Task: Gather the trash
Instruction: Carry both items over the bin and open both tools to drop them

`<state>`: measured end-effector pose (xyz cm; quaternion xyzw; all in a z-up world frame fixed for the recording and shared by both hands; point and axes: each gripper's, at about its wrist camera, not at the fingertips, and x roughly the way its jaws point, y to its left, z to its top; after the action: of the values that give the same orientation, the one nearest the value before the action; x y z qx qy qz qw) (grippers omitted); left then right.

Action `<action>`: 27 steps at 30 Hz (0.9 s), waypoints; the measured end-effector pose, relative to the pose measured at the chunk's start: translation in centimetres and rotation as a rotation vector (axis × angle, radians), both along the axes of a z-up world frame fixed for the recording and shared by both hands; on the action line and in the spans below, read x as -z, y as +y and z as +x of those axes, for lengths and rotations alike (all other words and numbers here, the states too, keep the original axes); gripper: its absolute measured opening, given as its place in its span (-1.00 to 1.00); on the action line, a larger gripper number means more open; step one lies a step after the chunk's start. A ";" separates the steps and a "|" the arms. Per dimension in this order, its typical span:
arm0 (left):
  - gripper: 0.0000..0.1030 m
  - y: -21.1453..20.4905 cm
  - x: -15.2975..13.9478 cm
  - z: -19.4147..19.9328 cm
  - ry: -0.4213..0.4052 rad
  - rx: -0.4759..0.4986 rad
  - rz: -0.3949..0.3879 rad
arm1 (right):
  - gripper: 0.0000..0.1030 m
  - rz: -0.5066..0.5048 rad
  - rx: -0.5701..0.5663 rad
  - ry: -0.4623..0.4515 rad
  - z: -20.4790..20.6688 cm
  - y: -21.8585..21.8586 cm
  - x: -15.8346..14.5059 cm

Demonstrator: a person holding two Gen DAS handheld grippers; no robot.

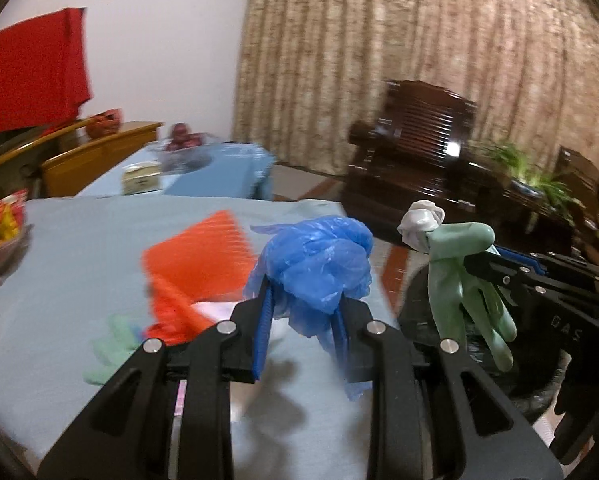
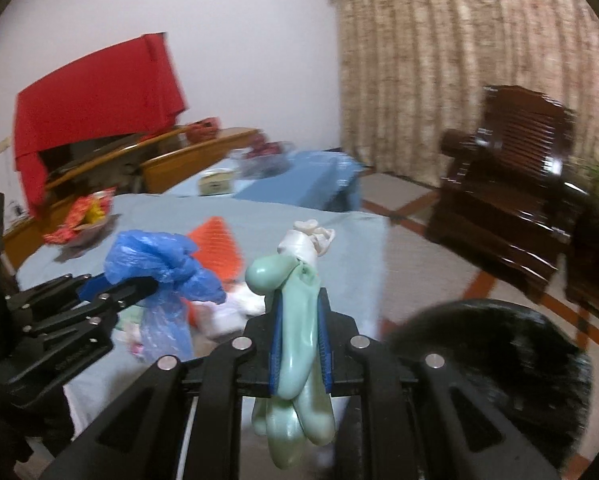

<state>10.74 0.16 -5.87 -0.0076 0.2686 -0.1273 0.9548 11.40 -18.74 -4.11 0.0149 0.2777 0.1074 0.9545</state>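
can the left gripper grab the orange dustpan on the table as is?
Probably not: the left gripper is already shut on a blue plastic bag. The orange dustpan lies uncovered ahead, so only the full grip hinders.

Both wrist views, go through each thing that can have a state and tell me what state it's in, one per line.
Left hand-held gripper: shut on the blue plastic bag.
Blue plastic bag: crumpled, lifted off the table.
Right hand-held gripper: shut on the green rubber glove.
Green rubber glove: limp, fingers hanging down.
Orange dustpan: lying on the table.
Black trash bin: open, beside the table.
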 end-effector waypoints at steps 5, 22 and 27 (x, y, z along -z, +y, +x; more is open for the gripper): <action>-0.50 -5.8 0.5 0.5 -0.004 0.115 0.001 | -0.70 -0.016 0.136 0.023 -1.2 -5.8 1.2; -0.42 -19.8 5.0 3.3 0.075 0.366 -0.021 | -0.67 -0.028 0.373 0.120 -3.5 -16.1 5.7; 0.01 -20.5 5.8 3.5 0.100 0.405 -0.043 | -0.45 -0.026 0.407 0.120 -4.5 -17.6 6.3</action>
<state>14.25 -20.39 -11.67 0.0198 0.3092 -0.3216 0.8947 6.94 -36.35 -10.42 0.0647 0.3267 -0.0920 0.9384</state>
